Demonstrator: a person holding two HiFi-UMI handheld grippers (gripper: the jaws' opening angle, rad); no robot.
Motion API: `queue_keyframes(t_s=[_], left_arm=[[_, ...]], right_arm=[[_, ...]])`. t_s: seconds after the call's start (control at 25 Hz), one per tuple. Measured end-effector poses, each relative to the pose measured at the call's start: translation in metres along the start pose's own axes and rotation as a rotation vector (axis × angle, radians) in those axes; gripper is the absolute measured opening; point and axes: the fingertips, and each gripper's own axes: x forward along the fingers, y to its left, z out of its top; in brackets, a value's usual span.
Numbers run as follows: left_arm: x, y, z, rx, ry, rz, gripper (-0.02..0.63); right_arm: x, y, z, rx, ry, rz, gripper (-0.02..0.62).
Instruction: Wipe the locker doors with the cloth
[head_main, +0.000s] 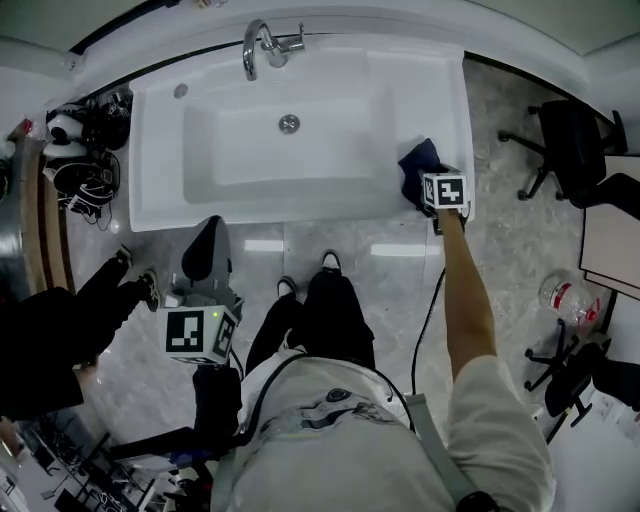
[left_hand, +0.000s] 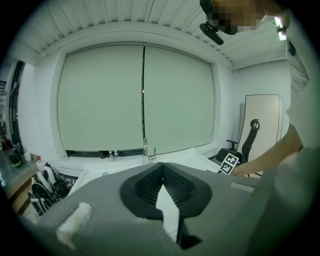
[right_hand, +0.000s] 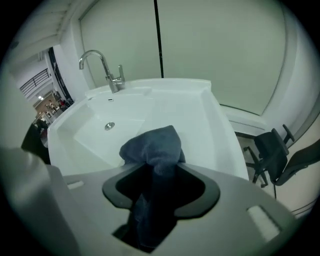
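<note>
Seemingly for wetting or putting away, the cloth is set on the right rim of the sink, between the right gripper's jaws, which are spread wide and released. The left gripper is held back, jaws clenched on nothing. Nothing is held in the basin. No lockers are seen.
</note>
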Motion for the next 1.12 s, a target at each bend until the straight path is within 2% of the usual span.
queue_keyframes(t_s=[0.08, 0.12, 0.24, 0.32, 0.6, 0.76, 0.96, 1.12], left_arm=[[0.000, 0.000, -0.003, 0.005, 0.006, -0.001, 0.003], [-0.001, 0.000, -0.005, 0.010, 0.005, -0.006, 0.003], [-0.007, -0.004, -0.009, 0.022, 0.006, -0.018, 0.003], [-0.011, -0.001, -0.009, 0.025, 0.010, -0.018, 0.003], [-0.047, 0.024, -0.021, -0.002, -0.058, 0.017, 0.003], [-0.095, 0.064, -0.038, -0.023, -0.069, 0.035, 0.003], [-0.163, 0.126, -0.071, -0.066, -0.116, 0.082, 0.003], [-0.230, 0.185, -0.107, -0.063, -0.107, 0.119, 0.002]], right_arm=[[-0.001, 0.008, 0.000, 0.003, -0.026, 0.006, 0.114], [-0.002, 0.010, 0.000, 0.009, -0.040, 0.003, 0.100], [-0.015, 0.017, 0.000, 0.053, -0.095, 0.004, 0.086], [-0.031, 0.034, 0.010, 0.075, -0.172, 0.023, 0.086], [-0.105, 0.138, 0.049, 0.073, -0.419, 0.152, 0.087], [-0.153, 0.231, 0.048, 0.050, -0.486, 0.212, 0.086], [-0.194, 0.349, 0.051, -0.058, -0.559, 0.279, 0.087], [-0.212, 0.449, 0.032, -0.063, -0.610, 0.335, 0.087]])
